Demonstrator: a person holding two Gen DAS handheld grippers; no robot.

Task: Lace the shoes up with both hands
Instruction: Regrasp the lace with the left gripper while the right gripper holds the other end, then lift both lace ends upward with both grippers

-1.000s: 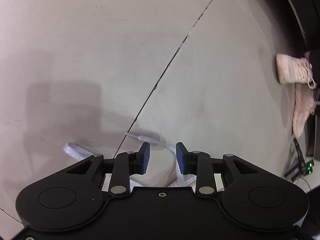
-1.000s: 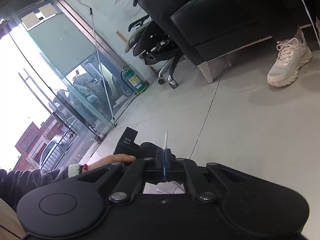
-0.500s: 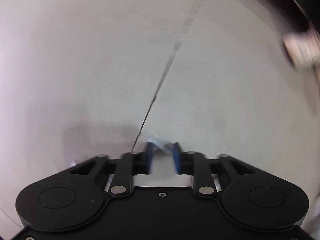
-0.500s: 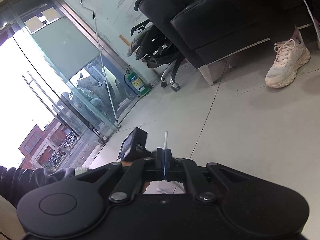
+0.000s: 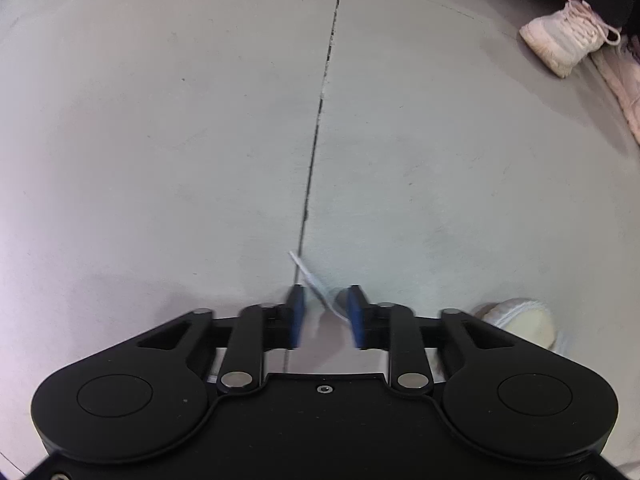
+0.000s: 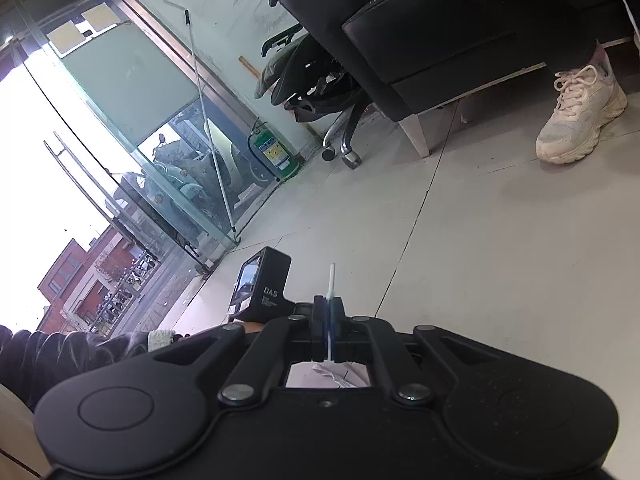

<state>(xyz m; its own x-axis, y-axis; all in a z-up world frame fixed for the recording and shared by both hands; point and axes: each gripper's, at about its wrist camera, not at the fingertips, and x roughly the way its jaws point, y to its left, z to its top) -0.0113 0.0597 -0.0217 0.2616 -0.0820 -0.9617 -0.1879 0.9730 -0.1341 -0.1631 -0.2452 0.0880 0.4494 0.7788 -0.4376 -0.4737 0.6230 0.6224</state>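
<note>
The left gripper (image 5: 323, 312) has its blue pads parted to a narrow gap, and a white lace end (image 5: 310, 278) now slants up between them, leaning toward the left pad; a second ago that gap stood wider with the lace lying out ahead on the floor, and half a second ago the view was smeared by a quick swing. It looks as though the gripper has come round to take this end, though the pads are slightly blurred and I cannot tell whether either touches the lace. Just right of that gripper, the pale toe of the shoe (image 5: 520, 320) shows at the linkage, so the gripper sits low and close beside it, pointing out along the floor's tile seam (image 5: 320, 120). The right gripper (image 6: 329, 312) has kept its pads pressed together on the other lace tip (image 6: 331, 276), which stands straight up from the pads as it did before; it is tilted, aimed across the floor toward the glass door (image 6: 120, 92), with the left gripper's camera block (image 6: 264, 284) and a dark sleeve (image 6: 60, 352) just to its left.
</note>
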